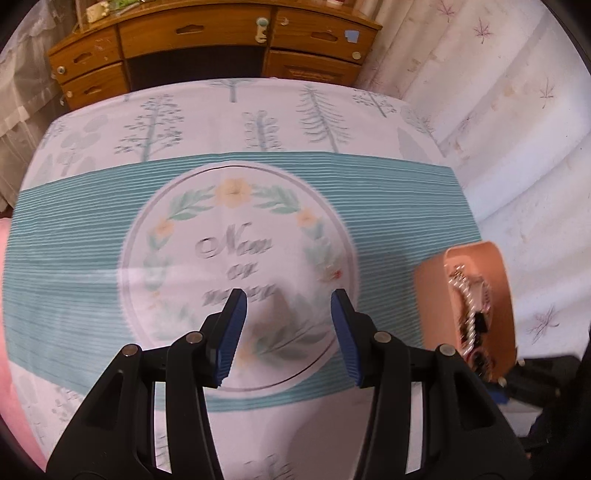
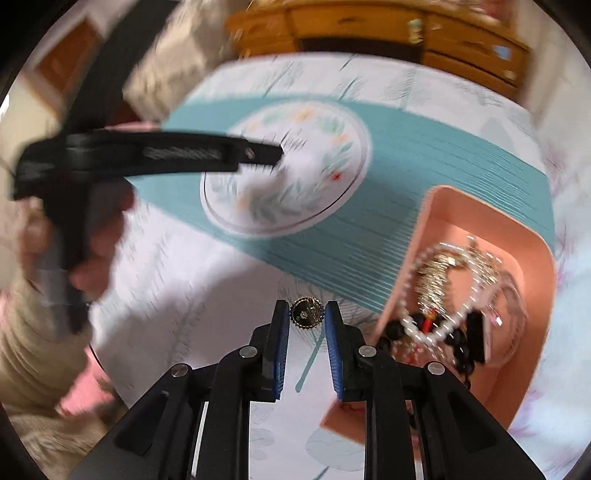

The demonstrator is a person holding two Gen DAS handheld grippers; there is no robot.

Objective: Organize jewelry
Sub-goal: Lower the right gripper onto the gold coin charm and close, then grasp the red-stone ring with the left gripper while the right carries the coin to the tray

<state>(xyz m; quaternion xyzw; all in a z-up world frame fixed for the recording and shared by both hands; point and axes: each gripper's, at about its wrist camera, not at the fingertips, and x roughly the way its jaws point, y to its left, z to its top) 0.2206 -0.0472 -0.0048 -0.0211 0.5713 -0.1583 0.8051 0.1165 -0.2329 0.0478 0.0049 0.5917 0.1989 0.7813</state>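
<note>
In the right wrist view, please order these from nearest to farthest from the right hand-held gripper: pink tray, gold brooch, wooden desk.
1. Gold brooch: between the fingertips of the right hand-held gripper.
2. Pink tray: just to the right, on the cloth.
3. Wooden desk: at the top, beyond the table.

In the left wrist view, the pink tray (image 1: 480, 266) is smeared by motion, and the right claw's black frame hides its near end. The jewelry (image 1: 471, 314) inside reads only as a beaded tangle. The script on the cloth's round emblem (image 1: 236, 254) is too blurred to read. In the right wrist view, the person's hand (image 2: 92, 236) and sleeve (image 2: 40, 350) are streaked, and the wooden dresser (image 2: 388, 29) is cut off by the top edge.
</note>
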